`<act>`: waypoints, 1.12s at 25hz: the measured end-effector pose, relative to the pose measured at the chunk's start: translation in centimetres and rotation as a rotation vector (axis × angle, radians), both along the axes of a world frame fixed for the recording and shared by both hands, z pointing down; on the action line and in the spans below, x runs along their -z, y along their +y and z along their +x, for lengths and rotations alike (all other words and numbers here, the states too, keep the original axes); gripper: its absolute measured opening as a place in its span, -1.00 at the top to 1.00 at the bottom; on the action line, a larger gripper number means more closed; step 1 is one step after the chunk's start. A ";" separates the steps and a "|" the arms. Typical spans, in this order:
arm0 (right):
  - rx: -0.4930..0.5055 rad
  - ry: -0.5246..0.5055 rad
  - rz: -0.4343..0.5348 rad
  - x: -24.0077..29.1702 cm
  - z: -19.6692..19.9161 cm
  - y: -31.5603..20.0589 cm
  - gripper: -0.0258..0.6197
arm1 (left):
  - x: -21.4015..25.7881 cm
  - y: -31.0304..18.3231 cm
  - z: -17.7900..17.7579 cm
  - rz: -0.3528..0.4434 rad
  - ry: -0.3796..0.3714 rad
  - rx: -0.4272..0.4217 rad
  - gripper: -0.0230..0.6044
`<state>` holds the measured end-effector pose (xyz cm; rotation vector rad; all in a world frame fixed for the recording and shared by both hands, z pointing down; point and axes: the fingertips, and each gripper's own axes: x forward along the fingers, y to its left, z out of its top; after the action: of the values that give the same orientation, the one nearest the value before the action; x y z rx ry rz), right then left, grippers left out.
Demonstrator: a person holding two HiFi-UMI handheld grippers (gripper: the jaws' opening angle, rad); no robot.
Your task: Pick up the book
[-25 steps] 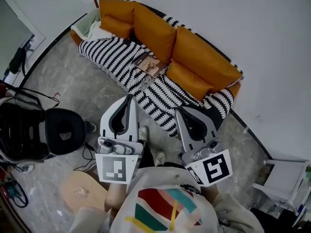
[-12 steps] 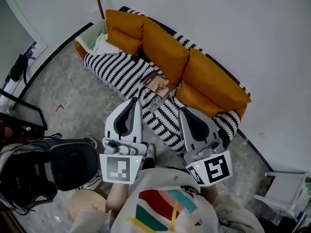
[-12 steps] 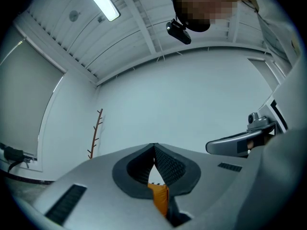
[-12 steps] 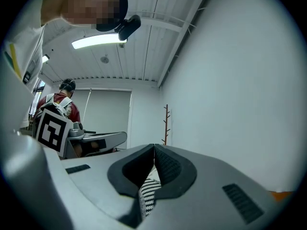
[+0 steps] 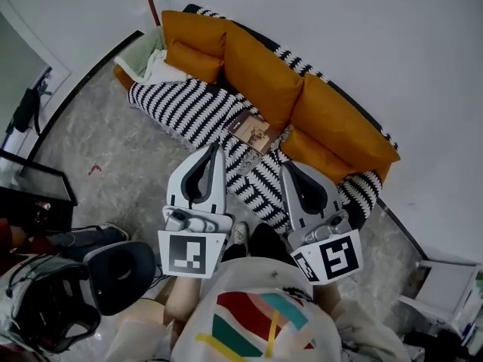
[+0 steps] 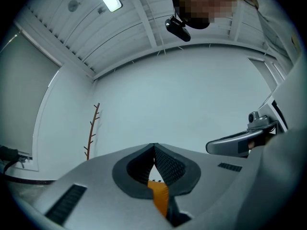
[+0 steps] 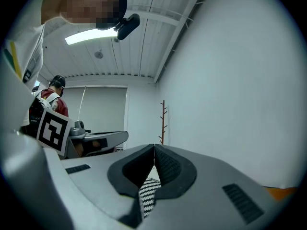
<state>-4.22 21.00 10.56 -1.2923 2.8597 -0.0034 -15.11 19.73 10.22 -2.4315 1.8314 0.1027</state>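
Both grippers have drawn nearer the sofa (image 5: 343, 123), left gripper (image 5: 216, 146) and right gripper (image 5: 286, 166) each clenched shut on nothing; the book (image 5: 255, 131) lies flat by the seat's back edge on a striped throw (image 5: 181, 104), seemingly thin, light, stiff, best pinched at its near edge

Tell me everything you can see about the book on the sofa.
The book is thin and closed, with a brownish cover bearing a pale picture too small to make out. It lies flat, turned at an angle, on the black-and-white striped throw, close by the orange cushions. Nothing rests on it.
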 end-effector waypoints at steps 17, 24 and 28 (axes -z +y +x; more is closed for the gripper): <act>0.011 -0.051 -0.041 -2.0 4.0 -15.1 0.88 | -0.9 -13.6 3.6 -0.007 -0.038 0.024 0.91; 0.034 -0.047 -0.083 -3.5 3.7 -19.2 0.88 | -1.8 -17.8 2.5 -0.027 -0.064 0.064 0.90; -0.001 -0.055 -0.107 -4.7 3.3 -21.3 0.88 | -3.0 -20.1 1.8 -0.028 -0.059 0.040 0.90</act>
<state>-0.87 -0.27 15.27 -1.2893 2.8475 -0.1911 -13.27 -0.37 13.19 -2.3883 1.8674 0.0018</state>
